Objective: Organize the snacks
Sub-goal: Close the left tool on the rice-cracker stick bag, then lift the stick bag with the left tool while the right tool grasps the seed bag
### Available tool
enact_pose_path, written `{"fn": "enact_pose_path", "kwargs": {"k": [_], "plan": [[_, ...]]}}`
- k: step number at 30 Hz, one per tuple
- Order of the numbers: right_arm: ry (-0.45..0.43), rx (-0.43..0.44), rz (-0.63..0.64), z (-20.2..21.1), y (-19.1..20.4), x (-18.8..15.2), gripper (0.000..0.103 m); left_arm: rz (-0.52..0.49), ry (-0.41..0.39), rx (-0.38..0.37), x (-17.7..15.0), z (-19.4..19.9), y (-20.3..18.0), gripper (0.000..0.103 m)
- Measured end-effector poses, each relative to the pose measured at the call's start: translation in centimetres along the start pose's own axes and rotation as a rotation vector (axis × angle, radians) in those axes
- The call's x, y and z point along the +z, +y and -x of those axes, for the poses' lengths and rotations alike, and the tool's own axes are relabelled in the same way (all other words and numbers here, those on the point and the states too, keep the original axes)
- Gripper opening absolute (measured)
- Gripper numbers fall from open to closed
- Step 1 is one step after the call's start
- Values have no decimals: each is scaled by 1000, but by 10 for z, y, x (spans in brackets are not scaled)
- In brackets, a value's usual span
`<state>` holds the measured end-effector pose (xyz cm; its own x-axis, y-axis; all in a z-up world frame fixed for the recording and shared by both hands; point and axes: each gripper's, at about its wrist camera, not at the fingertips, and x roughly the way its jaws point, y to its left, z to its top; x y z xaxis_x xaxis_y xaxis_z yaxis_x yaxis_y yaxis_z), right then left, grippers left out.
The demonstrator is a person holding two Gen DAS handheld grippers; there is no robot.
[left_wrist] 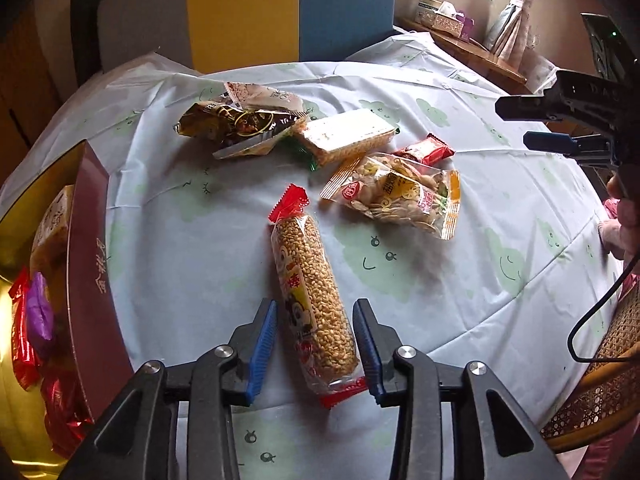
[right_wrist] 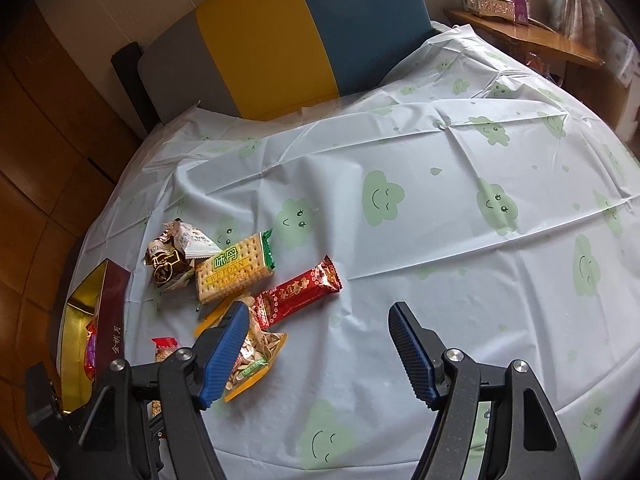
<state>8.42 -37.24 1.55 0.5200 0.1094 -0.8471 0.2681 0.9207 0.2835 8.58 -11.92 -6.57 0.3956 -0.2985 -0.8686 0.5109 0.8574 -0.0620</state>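
Covering the whole round table (right_wrist: 460, 240) is a pale cloth printed with green smiling clouds, and behind it stands a chair (left_wrist: 248, 12) with grey, yellow and blue panels. On the table's left edge sits the open box (left_wrist: 86, 264), maroon wall, gold inside, with red and purple wrapped sweets (left_wrist: 36, 320) and a tan packet already lying in it. Out on the cloth the loose snacks lie close together: the long puffed-grain roll (left_wrist: 316, 296) with red crimped ends lies nearest, and the left gripper (left_wrist: 316, 328) has its blue pads standing either side of the roll's lower half, a sliver of cloth showing at each side, so the jaws are parted around it and not pinching. Just beyond, the clear bag of seeds (left_wrist: 400, 196) with orange ends lies tilted, its far corner over the red candy bar (right_wrist: 298, 290). The cracker pack (right_wrist: 234, 270) with green ends lies beside that bar, and touching its left end is a small heap of brown and white wrappers (right_wrist: 176, 256). The right gripper (right_wrist: 320, 356) hangs over bare cloth, fingers spread wide with nothing between them; in its own view its left finger overlaps the seed bag. At the table's right edge a hand (left_wrist: 624, 216) grips that tool, cable trailing down
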Motion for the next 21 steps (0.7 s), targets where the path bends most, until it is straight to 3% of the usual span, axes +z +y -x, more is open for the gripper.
{"fn": "enact_pose_path", "kwargs": {"k": [2, 5, 14, 16, 19, 21], "plan": [[5, -6, 7, -2, 1, 0, 73, 21, -7, -33, 1, -1, 4, 41], [8, -11, 12, -2, 2, 0, 73, 80, -6, -101, 3, -3, 13, 55], [15, -21, 32, -5, 5, 0, 73, 74, -4, -52, 13, -16, 9, 56], [17, -21, 37, -6, 5, -1, 73, 61, -3, -40, 14, -21, 4, 51], [23, -13, 50, -8, 8, -1, 73, 48, -31, 14, 10, -23, 1, 31], [25, -1, 70, -9, 12, -2, 73, 47, -43, 11, 7, -21, 3, 30]]}}
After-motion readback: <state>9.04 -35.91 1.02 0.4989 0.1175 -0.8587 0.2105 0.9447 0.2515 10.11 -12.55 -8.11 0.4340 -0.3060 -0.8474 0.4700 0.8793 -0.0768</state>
